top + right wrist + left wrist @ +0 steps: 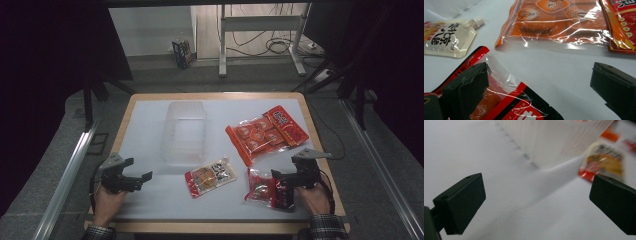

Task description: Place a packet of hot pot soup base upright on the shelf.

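Four snack packs and a clear tub (184,131) lie on a white table (150,200); both grippers hover with jaws spread.

Left gripper (141,178) sits at the near left corner over bare tabletop, holding nothing; in its own view the jaws stand wide, the tub ahead and a blurred pouch (604,162) to the right; right gripper (276,181) sits at the near right, jaws apart, one jaw over the red pack (265,188), though I cannot tell if it touches the wrapper; the spouted pouch lies just left of that pack, near the tub's front; an orange cake pack (254,138) and a red sachet (286,125) lie side by side, edges overlapping, farther back on the right.
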`<control>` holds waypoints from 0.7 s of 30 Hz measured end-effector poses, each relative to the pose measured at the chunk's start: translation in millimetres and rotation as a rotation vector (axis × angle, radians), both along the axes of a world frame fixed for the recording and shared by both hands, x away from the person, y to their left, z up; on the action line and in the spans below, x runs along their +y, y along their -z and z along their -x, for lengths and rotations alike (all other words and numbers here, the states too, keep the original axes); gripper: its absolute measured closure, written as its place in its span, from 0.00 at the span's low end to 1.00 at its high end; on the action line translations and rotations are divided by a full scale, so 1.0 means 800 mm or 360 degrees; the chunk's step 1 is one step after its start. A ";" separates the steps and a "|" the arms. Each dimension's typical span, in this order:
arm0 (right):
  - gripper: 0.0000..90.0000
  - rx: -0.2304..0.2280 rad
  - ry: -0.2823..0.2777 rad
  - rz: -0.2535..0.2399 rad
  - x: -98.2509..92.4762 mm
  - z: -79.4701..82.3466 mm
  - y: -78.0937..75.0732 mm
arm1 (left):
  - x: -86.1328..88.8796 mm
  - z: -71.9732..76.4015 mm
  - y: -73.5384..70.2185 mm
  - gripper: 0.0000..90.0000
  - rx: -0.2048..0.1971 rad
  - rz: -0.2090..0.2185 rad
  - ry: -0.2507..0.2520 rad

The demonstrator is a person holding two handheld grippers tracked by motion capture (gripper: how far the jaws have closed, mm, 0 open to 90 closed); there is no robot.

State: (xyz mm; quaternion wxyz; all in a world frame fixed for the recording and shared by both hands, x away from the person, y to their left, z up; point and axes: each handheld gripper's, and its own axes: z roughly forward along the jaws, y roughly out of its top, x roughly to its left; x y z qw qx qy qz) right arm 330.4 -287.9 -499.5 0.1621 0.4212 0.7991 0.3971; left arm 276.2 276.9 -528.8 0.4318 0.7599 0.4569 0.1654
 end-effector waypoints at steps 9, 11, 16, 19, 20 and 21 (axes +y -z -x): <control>0.01 0.0022 -0.0048 0.0043 0.010 -0.008 0.008 | -0.015 -0.004 0.007 0.00 -0.0005 -0.0204 0.0009; 0.01 0.0019 -0.0051 0.0050 0.011 -0.009 0.008 | -0.015 -0.005 0.007 0.00 -0.0009 -0.0203 0.0005; 0.01 0.0011 -0.0048 0.0059 0.013 -0.009 0.008 | -0.015 -0.004 0.007 0.00 -0.0013 -0.0209 -0.0002; 0.01 0.0005 -0.0047 0.0053 0.014 -0.011 0.008 | -0.016 -0.004 0.008 0.00 -0.0016 -0.0226 -0.0001; 0.01 0.0005 -0.0049 0.0055 0.014 -0.011 0.008 | -0.016 -0.004 0.008 0.00 -0.0019 -0.0225 -0.0001; 0.01 0.0005 -0.0051 0.0057 0.014 -0.012 0.008 | -0.016 -0.004 0.008 0.00 -0.0020 -0.0224 -0.0003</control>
